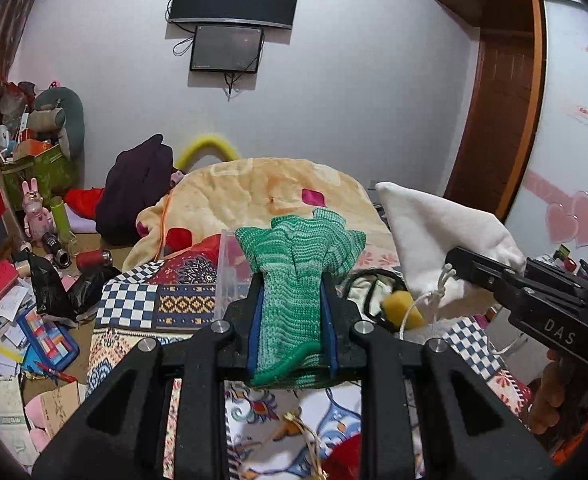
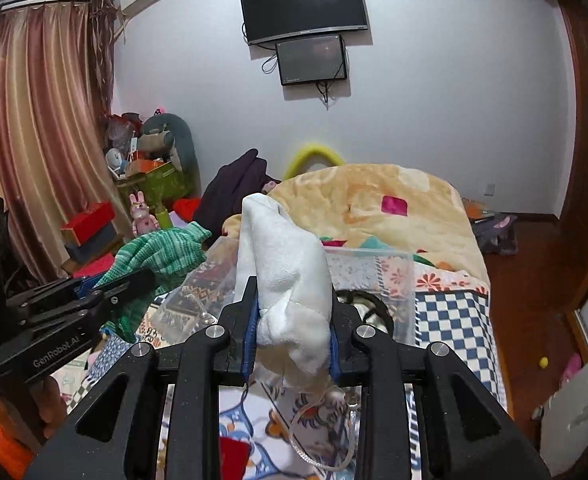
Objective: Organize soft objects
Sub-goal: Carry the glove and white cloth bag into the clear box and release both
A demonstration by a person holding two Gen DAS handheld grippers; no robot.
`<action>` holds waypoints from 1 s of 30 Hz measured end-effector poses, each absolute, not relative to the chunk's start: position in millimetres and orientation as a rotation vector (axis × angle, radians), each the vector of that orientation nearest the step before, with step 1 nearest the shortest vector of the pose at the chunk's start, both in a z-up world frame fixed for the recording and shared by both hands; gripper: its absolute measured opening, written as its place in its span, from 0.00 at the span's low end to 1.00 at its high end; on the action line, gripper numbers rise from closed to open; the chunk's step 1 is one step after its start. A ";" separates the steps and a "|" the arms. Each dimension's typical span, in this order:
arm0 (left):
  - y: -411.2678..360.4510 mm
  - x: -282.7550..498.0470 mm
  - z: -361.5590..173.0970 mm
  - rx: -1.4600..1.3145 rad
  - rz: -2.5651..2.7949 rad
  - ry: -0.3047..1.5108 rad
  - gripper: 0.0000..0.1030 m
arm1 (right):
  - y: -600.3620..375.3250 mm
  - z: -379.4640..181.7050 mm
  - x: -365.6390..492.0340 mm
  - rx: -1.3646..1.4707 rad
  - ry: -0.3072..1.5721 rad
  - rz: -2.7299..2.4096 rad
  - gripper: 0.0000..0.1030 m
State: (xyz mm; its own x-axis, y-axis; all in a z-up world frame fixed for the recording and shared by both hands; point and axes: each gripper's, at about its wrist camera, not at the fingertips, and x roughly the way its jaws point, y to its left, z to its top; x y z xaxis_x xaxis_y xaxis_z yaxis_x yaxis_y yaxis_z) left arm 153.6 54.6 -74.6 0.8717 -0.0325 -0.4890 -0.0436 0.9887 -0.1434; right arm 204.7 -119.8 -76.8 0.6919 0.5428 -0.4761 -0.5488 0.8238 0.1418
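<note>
My left gripper (image 1: 292, 280) is shut on a green knitted cloth (image 1: 299, 252) and holds it up above the bed. The cloth also shows in the right wrist view (image 2: 162, 254), pinched in the left gripper (image 2: 134, 278). My right gripper (image 2: 292, 292) is shut on a white drawstring pouch (image 2: 286, 264), held above a clear plastic box (image 2: 373, 264). In the left wrist view the pouch (image 1: 433, 232) hangs from the right gripper (image 1: 453, 258), its cord dangling. The clear box's wall (image 1: 228, 268) stands just behind the green cloth.
A patterned quilt (image 1: 166, 304) and a beige blanket (image 2: 373, 196) cover the bed. A yellow sponge (image 1: 399, 308) and a black strap lie near the box. Boxes, toys and papers clutter the floor at the left (image 1: 34, 280). Wooden floor lies at the right (image 2: 533, 280).
</note>
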 end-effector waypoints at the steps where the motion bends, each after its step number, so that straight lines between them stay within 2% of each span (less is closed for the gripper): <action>1: 56.9 160.1 -76.1 -0.154 0.012 0.519 0.24 | -117.3 -77.2 206.9 -0.013 0.530 0.611 0.24; 24: 62.7 228.9 -138.3 -0.161 0.031 0.713 0.24 | -65.2 -125.5 252.1 -0.123 0.713 0.585 0.27; 27: 60.5 227.2 -138.8 -0.152 0.025 0.718 0.28 | -65.1 -126.5 247.7 -0.159 0.701 0.569 0.30; 30: 58.6 224.5 -136.3 -0.148 0.026 0.718 0.38 | -67.7 -124.1 243.8 -0.178 0.699 0.572 0.39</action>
